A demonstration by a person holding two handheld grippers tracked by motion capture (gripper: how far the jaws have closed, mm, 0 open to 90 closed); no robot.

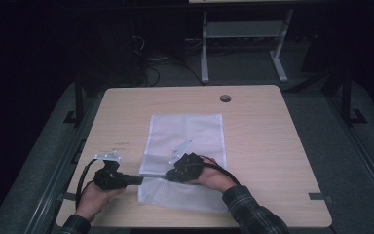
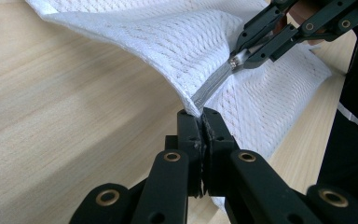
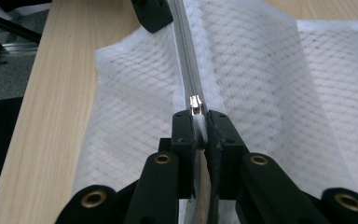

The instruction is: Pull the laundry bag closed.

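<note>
Pinching the mesh bag's zipper end, the left tool is clamped; the right tool at three o'clock is gripping the zipper pull.

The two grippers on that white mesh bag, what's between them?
In the left gripper view, a short stretch of grey zipper runs from the left gripper, clamped on the bag's edge, to the right gripper, which pinches the metal slider. Nothing else lies between.
</note>
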